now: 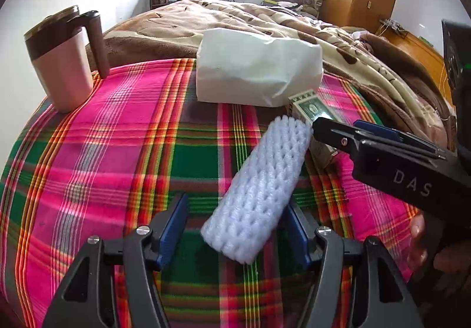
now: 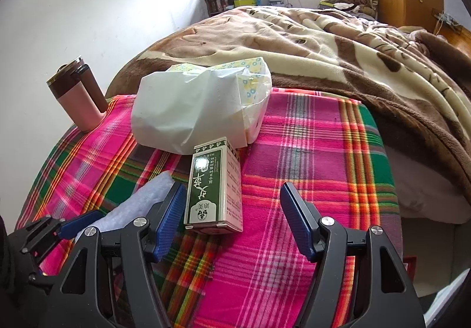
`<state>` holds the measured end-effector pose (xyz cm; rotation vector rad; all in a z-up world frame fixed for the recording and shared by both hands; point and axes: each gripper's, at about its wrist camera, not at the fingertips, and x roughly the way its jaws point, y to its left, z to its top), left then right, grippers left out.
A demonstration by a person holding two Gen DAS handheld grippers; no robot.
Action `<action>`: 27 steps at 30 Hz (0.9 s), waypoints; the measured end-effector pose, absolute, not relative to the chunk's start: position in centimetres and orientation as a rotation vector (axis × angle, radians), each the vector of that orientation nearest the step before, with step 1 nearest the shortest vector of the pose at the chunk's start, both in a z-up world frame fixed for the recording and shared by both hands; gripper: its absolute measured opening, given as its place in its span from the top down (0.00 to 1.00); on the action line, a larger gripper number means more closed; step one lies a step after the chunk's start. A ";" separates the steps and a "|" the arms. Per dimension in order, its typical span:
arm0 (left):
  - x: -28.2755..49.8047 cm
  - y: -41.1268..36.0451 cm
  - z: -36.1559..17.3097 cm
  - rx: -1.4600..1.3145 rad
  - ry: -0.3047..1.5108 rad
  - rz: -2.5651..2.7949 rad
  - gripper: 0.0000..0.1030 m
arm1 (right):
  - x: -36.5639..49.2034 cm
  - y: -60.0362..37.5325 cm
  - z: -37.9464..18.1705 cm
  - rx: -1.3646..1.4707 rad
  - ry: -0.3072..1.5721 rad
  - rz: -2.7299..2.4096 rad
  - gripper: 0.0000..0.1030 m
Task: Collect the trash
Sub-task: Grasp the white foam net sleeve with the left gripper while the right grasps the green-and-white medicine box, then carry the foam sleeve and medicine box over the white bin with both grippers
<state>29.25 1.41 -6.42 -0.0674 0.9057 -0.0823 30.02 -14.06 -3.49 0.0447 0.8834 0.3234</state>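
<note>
A white foam net sleeve [image 1: 260,186] lies on the plaid cloth [image 1: 117,157]. Its near end sits between the open jaws of my left gripper [image 1: 235,228], close to the right pad. A green and white carton [image 2: 216,185] lies flat between the open jaws of my right gripper [image 2: 232,219], close to the left pad. In the left wrist view my right gripper [image 1: 353,133] comes in from the right over the carton [image 1: 309,107]. The sleeve [image 2: 141,198] and my left gripper [image 2: 79,223] show at lower left of the right wrist view.
A white plastic bag [image 1: 256,69] with packets inside [image 2: 200,104] sits behind the carton. A pink mug with a brown lid [image 1: 63,63] stands at the far left edge. A brown blanket [image 2: 338,45] covers the bed beyond the table.
</note>
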 end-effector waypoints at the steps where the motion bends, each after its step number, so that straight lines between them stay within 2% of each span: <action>1: 29.3 1.3 -6.4 -0.062 0.899 -0.083 0.36 | 30.2 -14.1 -3.7 0.058 0.891 0.331 0.34; 7: 30.1 1.4 -6.5 -0.061 0.887 -0.086 0.36 | 30.6 -13.9 -4.6 0.076 0.917 0.332 0.36; 10: 30.2 1.7 -6.4 -0.083 0.880 -0.085 0.36 | 30.7 -13.9 -4.5 0.083 0.916 0.331 0.46; 12: 30.3 1.6 -6.4 -0.090 0.875 -0.083 0.37 | 30.7 -13.9 -4.5 0.077 0.918 0.330 0.57; 13: 30.3 1.7 -6.4 -0.092 0.873 -0.086 0.39 | 30.6 -13.9 -4.6 0.074 0.918 0.324 0.60; 14: 30.2 1.7 -6.4 -0.094 0.872 -0.089 0.47 | 30.6 -14.0 -4.6 0.074 0.917 0.320 0.64; 19: 29.9 1.9 -6.3 -0.107 0.870 -0.094 0.66 | 30.0 -14.0 -4.3 0.049 0.907 0.320 0.64; 27: 28.0 1.3 -5.2 -0.117 0.861 -0.127 0.68 | 27.5 -14.7 -2.9 0.038 0.860 0.309 0.64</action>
